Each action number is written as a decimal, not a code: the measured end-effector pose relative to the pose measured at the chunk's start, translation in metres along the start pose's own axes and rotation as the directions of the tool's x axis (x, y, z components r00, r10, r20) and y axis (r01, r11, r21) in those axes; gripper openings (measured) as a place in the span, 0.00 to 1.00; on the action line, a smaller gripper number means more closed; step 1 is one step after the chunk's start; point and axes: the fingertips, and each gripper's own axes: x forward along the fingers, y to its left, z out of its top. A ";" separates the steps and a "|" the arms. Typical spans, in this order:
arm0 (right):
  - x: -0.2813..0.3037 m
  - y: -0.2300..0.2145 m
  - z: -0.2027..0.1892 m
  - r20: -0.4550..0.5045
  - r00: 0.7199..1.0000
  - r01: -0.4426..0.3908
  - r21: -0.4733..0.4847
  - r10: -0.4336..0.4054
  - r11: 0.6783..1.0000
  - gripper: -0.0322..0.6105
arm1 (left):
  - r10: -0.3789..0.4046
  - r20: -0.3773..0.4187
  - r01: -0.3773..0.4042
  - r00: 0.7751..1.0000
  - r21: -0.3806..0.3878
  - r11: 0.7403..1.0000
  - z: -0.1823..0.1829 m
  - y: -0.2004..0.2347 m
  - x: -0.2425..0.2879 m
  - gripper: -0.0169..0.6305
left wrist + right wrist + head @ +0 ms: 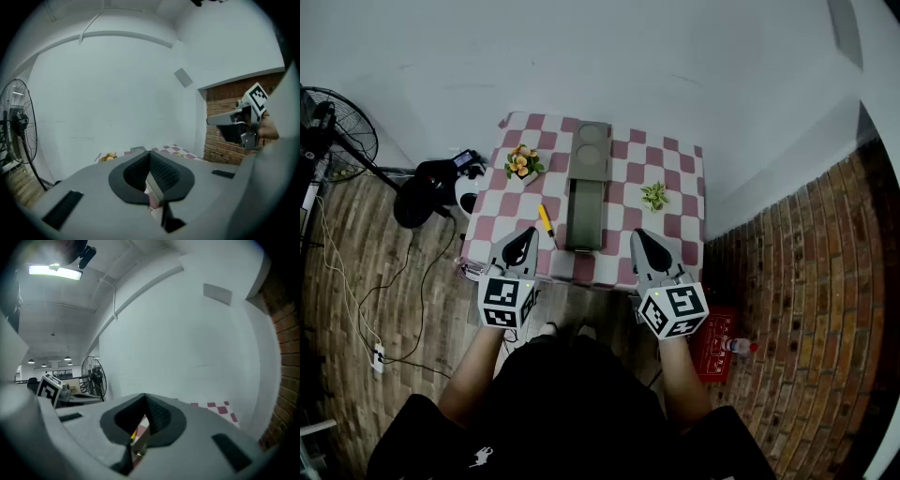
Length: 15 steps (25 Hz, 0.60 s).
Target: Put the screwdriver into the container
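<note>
Plainly the task is at its first step: the screwdriver (pixel 546 220) lies flat on the checkered counter (pixel 675 239), left of centre in the head view. It is just beside the left long wall of the grey container (pixel 585 214) and outside it.

The left gripper (pixel 525 238) hovers at the counter's near edge, just below the screwdriver, its jaws pressed together with nothing between them. The right gripper (pixel 639 238) hangs over the same edge, lower right of the container, its jaws likewise closed and empty.

The next move, I judge, falls to the left gripper: spread the jaws, come down across the yellow handle, close, lift, and carry it a short way right over the container's rim.

Room is fair. The screwdriver sits near the container wall, so the jaw on that side has little clearance. The flowers (pixel 523 162) at upper left and the small plant (pixel 654 195) at right stand well apart from that path. Open cloth lies to the screwdriver's left, and a careless nudge could roll it toward that edge.
</note>
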 end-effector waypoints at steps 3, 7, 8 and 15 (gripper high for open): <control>-0.001 -0.005 -0.001 0.001 1.000 -0.027 0.037 0.027 0.999 0.05 | -0.024 -0.055 0.020 0.998 -0.083 0.996 -0.013 -0.006 0.010 0.06; -0.005 -0.011 -0.012 -0.014 0.998 -0.059 0.073 0.060 0.996 0.05 | -0.020 -0.130 -0.008 0.991 -0.214 0.977 -0.043 -0.010 0.019 0.17; -0.005 -0.013 -0.017 -0.023 0.998 -0.064 0.072 0.066 0.995 0.05 | -0.010 -0.146 -0.025 0.989 -0.241 0.970 -0.051 -0.010 0.021 0.18; 0.001 -0.018 -0.050 -0.086 0.990 -0.103 0.103 0.112 0.989 0.05 | 0.023 -0.266 -0.115 0.964 -0.337 0.935 -0.098 -0.003 0.043 0.21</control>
